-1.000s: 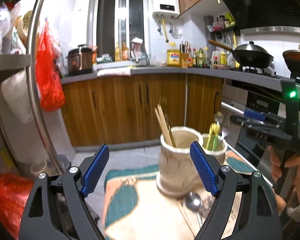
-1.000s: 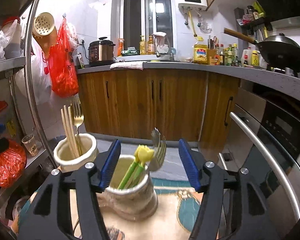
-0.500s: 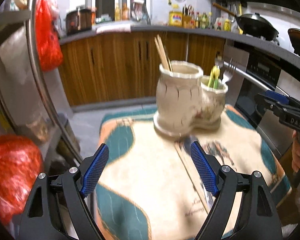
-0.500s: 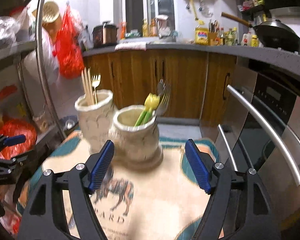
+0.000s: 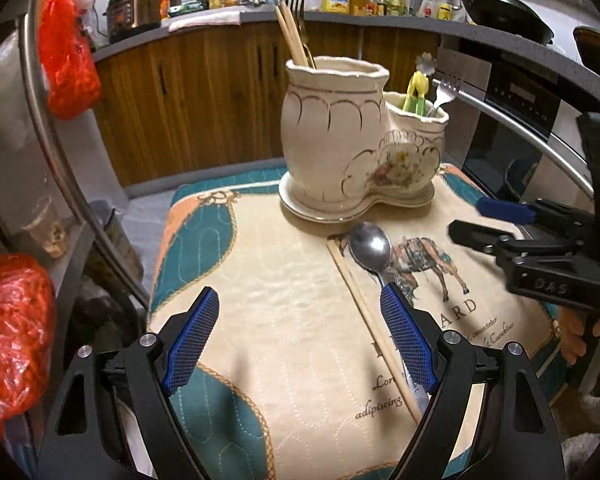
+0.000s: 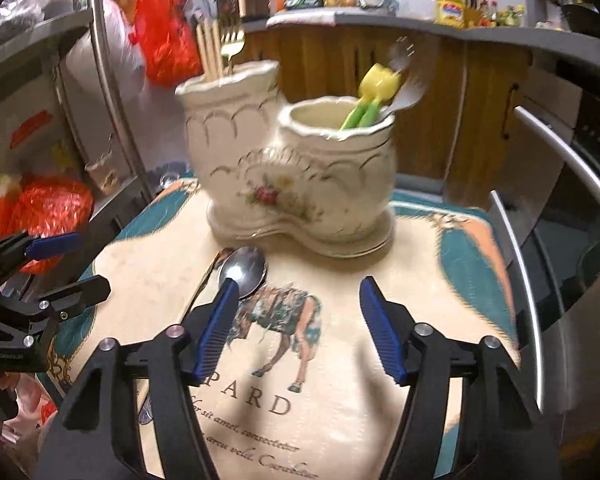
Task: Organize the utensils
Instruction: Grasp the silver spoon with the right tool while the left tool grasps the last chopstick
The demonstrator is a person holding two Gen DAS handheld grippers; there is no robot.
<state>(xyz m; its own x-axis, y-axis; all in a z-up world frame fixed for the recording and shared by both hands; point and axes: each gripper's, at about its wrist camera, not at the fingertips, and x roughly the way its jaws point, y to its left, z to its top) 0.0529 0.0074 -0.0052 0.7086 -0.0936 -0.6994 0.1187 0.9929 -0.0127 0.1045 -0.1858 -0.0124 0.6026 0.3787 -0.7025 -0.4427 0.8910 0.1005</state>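
Both grippers, left (image 5: 300,344) and right (image 6: 296,326), hang spread wide and empty. The spoon (image 5: 370,246) lies on the mat (image 5: 284,320) just before the holder (image 5: 340,136). I'd pinch its handle squarely.

Wooden cabinets (image 5: 220,92), grey countertop (image 5: 380,20), steel oven handle (image 5: 520,132).

The ceramic holder (image 5: 340,148) is cream with thin gold scallop lines and a painted spray of red and yellow flowers, and it carries pale wooden chopsticks (image 5: 292,38), a gold fork (image 6: 232,46) and yellow-and-green handled utensils (image 6: 374,94). The quilted mat (image 5: 284,304) is beige with teal corners, peach edging, a brown-and-teal horse and dark lettering, and on it lies a shiny silver spoon (image 5: 370,246). Both grippers are black with blue ribbed pads (image 5: 192,340)
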